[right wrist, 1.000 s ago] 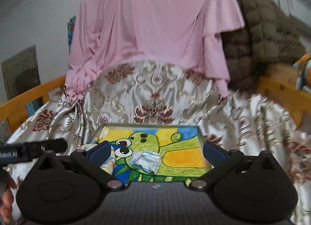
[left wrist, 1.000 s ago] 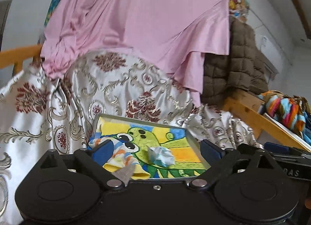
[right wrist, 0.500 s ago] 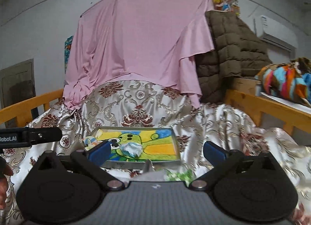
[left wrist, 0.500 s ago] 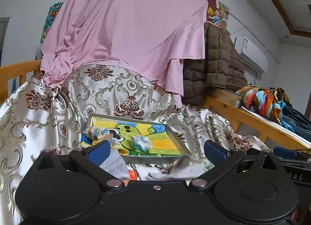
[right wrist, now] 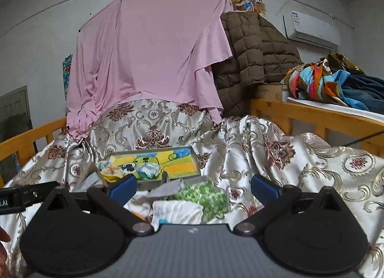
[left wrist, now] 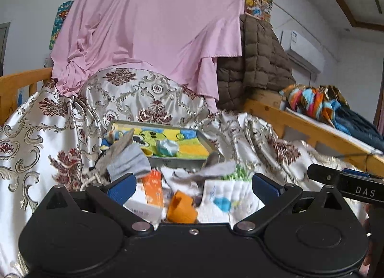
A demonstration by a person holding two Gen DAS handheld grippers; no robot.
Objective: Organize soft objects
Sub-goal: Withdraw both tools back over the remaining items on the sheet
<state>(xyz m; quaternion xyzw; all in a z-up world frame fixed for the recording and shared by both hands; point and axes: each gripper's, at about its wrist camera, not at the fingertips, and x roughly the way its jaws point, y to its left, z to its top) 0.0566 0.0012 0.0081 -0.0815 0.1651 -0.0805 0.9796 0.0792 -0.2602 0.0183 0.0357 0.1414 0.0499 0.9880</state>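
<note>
Both grippers, left gripper [left wrist: 192, 185] and right gripper [right wrist: 193, 188], jaws spread and empty, now drawn back from tray [left wrist: 202, 137] holding two bundles; loose soft pile [left wrist: 182, 189] newly in view, unsorted.

Both wrist views look forward, slightly downward, sharing the nearby tray [left wrist: 168, 160] and, somewhat blurred, sock pile [right wrist: 182, 206].
</note>
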